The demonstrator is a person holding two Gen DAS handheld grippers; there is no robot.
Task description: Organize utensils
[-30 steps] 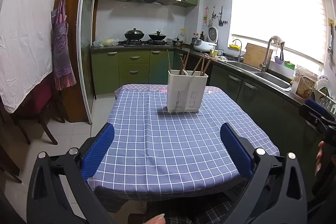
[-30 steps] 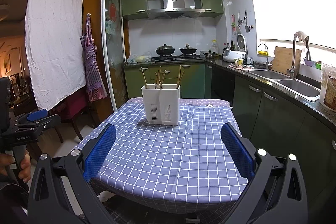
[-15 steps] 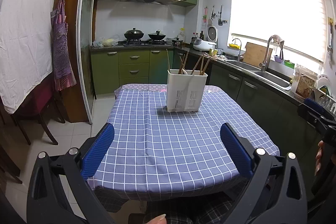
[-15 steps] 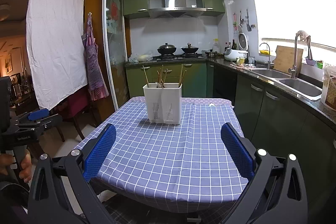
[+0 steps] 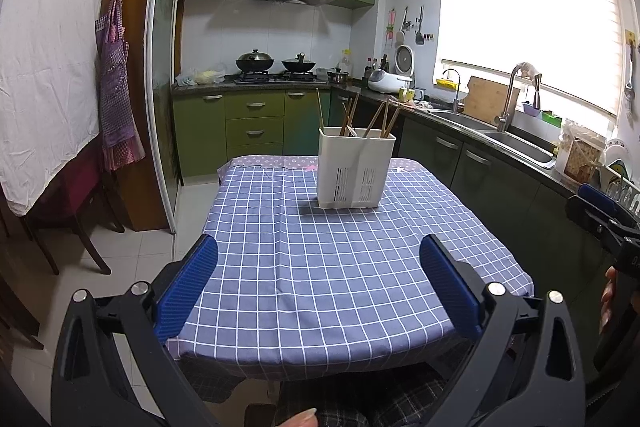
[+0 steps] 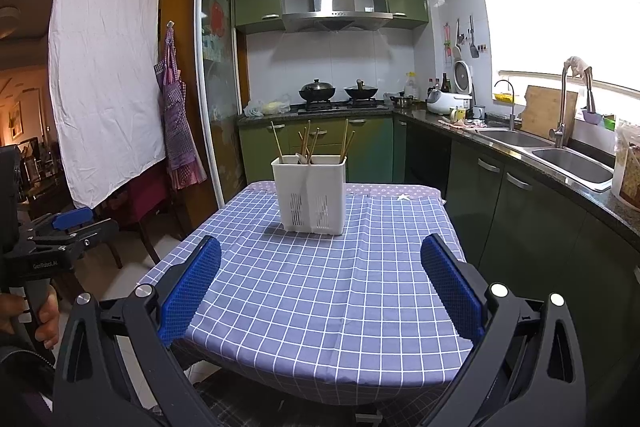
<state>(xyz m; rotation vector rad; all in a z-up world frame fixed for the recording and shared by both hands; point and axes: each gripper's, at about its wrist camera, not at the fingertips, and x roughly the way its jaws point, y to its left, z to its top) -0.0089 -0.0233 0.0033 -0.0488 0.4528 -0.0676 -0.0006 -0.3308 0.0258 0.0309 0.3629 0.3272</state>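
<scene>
A white slotted utensil holder [image 5: 355, 169] stands near the far end of the table, on a blue checked tablecloth [image 5: 340, 267]. Several wooden chopsticks [image 5: 349, 115] stick up out of it. It also shows in the right wrist view [image 6: 310, 193], with the chopsticks [image 6: 310, 145] and a white spoon tip inside. My left gripper [image 5: 318, 285] is open and empty, held over the table's near edge. My right gripper [image 6: 320, 285] is open and empty, at the same near edge, further right.
Green kitchen cabinets and a counter with a double sink [image 6: 560, 155] run along the right. A stove with two pans [image 5: 276, 65] is at the back. A dark wooden chair [image 5: 76, 203] and a hanging apron [image 5: 118, 99] are on the left.
Both grippers have tilted slightly; the holder sits a touch lower in the right view. Nothing on the table has moved.
</scene>
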